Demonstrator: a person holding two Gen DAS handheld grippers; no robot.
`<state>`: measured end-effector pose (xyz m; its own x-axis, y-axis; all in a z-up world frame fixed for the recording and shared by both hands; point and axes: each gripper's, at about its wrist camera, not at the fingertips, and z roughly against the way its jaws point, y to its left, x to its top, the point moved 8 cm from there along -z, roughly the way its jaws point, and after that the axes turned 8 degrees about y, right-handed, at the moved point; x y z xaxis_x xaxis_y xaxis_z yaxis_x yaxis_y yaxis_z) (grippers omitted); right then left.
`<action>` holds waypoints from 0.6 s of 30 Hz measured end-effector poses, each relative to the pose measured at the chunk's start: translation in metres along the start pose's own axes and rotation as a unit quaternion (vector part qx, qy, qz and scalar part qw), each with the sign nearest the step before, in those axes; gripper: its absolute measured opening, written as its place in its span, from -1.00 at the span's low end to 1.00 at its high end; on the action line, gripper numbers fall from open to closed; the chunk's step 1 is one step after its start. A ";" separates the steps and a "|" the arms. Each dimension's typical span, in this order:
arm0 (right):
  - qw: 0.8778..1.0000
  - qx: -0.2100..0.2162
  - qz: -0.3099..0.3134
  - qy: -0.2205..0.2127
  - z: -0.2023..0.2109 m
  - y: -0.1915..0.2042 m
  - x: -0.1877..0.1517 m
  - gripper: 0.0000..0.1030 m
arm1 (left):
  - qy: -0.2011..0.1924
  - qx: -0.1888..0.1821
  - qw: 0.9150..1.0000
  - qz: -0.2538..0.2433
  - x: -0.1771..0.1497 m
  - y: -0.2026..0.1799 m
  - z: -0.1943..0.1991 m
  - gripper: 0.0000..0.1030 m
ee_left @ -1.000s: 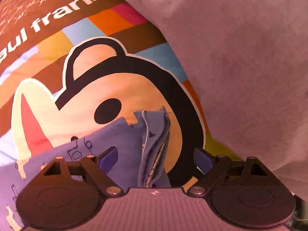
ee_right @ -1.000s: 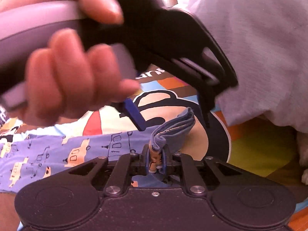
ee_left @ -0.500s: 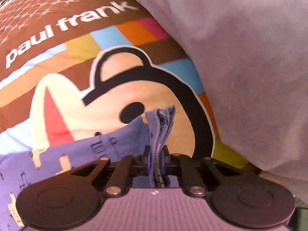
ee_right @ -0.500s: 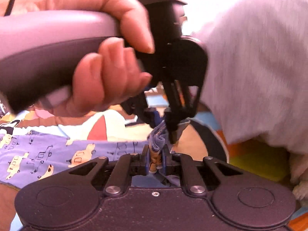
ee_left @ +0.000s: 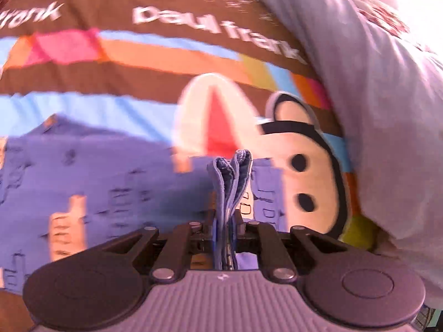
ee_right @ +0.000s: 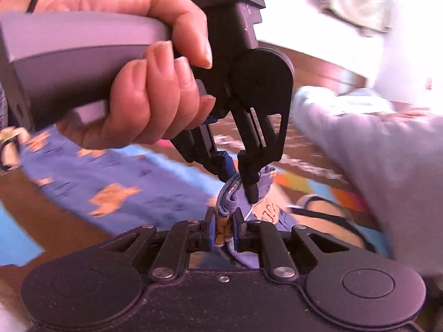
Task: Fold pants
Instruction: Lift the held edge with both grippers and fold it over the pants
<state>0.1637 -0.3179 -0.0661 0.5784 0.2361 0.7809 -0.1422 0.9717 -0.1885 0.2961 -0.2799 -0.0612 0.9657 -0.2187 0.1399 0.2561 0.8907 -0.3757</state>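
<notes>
a pale grey quilt [ee_left: 387, 110] fills the right side of the left wrist view and covers the right edge of the printed bedsheet [ee_left: 166, 63], a brown sheet with coloured blocks, white lettering and one cartoon monkey face at centre right. in the right wrist view the same quilt [ee_right: 387, 166] bulks along the right, and one crumpled greenish cloth [ee_right: 351, 2] lies blurred in the upper right. there is one pair of pants [ee_left: 110, 177], purple-blue with small orange car prints, spread over the lower left of the left wrist view and partly hiding the monkey print; in the right wrist view the pants [ee_right: 110, 182] stretch across the middle left. the left gripper [ee_left: 225, 221] at bottom centre has its jaws nearly together, pinching a bunched fold of the pants hem that stands up between the pads; its jaws have just been closing onto that fabric. seen from the right wrist view, the left gripper [ee_right: 238, 177] hangs in the centre, held by one hand [ee_right: 144, 83] that fills the upper left and blocks much of the bed behind it. the right gripper [ee_right: 224, 229] at bottom centre is likewise nearly closed, clamped on another bunch of the pants edge, just below the left gripper's tips. two grippers, both gripping the same garment close together.
</notes>
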 end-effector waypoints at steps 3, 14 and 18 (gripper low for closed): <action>0.999 0.025 0.038 0.021 -0.012 0.029 0.002 -0.76 | 0.004 -0.019 0.999 0.025 -0.004 0.029 -0.007 -0.78; 0.993 0.025 0.099 0.064 -0.031 0.057 -0.012 -0.46 | -0.020 -0.106 0.992 0.065 0.002 0.081 -0.028 -0.01; 0.992 0.029 0.097 0.074 -0.036 0.057 -0.012 -0.46 | -0.026 -0.116 0.991 0.062 0.002 0.084 -0.033 -0.42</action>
<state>0.1777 -0.2652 -0.1083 0.6462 0.4200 0.6372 -0.3053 0.9075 -0.2886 0.3211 -0.2190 -0.1225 0.9885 -0.0859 0.1244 0.1434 0.7929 -0.5922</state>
